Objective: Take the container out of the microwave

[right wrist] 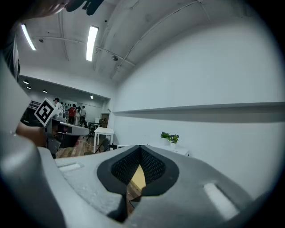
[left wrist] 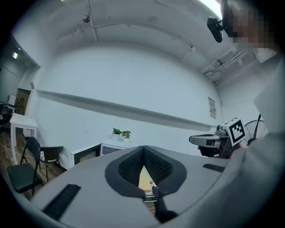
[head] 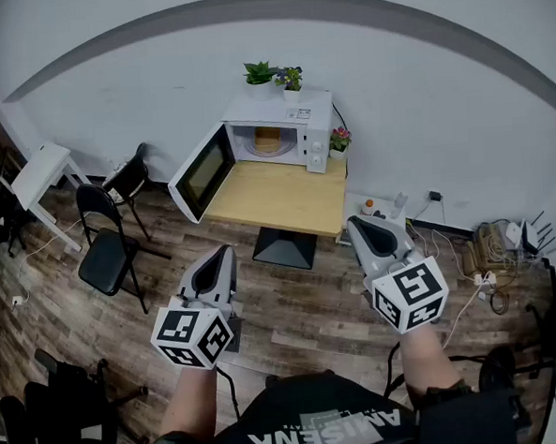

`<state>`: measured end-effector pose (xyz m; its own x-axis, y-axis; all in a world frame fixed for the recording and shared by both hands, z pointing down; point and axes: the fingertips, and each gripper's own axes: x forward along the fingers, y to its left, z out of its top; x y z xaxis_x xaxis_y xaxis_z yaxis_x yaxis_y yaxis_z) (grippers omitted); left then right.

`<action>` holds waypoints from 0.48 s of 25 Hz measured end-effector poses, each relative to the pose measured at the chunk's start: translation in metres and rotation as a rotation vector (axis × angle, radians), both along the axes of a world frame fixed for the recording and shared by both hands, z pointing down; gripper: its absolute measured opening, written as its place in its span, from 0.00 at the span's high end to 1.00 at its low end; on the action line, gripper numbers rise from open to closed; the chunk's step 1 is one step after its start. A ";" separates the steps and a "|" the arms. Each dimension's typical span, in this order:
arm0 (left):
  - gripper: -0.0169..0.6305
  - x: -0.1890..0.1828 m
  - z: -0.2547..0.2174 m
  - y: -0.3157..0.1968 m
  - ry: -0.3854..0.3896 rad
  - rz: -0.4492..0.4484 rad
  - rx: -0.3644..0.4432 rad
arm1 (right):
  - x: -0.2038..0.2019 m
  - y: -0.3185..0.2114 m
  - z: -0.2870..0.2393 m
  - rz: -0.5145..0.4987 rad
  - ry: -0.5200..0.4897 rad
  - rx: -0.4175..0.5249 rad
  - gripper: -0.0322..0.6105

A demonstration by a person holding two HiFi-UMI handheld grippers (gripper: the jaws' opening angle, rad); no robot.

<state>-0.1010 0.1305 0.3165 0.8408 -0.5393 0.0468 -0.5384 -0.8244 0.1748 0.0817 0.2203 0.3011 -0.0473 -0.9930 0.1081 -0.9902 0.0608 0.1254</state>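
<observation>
A white microwave [head: 282, 130] stands at the back of a small wooden table [head: 278, 199], its door [head: 200, 172] swung wide open to the left. Inside it sits a tan container [head: 267, 142]. Both grippers hover over the floor well short of the table and point level toward it. My left gripper [head: 227, 251] is shut and empty, and so is my right gripper [head: 352, 223]. In the left gripper view the shut jaws [left wrist: 143, 149] frame a slice of the tabletop, with the microwave [left wrist: 93, 153] far off. The right gripper view [right wrist: 140, 149] shows the same.
Two potted plants [head: 275, 74] stand on the microwave and a small flower pot [head: 339, 141] beside it. Black folding chairs [head: 110, 247] and a white table [head: 38, 175] are at the left. Cables and a power strip [head: 487, 255] lie at the right wall. An office chair [head: 69, 407] is near my left.
</observation>
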 end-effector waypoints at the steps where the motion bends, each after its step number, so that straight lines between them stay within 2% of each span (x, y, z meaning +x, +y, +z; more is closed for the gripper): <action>1: 0.97 -0.001 0.000 0.000 -0.001 -0.001 0.000 | 0.000 0.001 0.001 0.002 -0.002 0.000 0.94; 12: 0.97 -0.011 0.004 0.004 -0.009 -0.007 -0.001 | -0.004 0.006 -0.002 0.019 -0.023 0.025 0.94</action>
<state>-0.1119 0.1346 0.3207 0.8366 -0.5451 0.0549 -0.5458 -0.8204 0.1706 0.0777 0.2260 0.2991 -0.0302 -0.9961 0.0827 -0.9939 0.0387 0.1035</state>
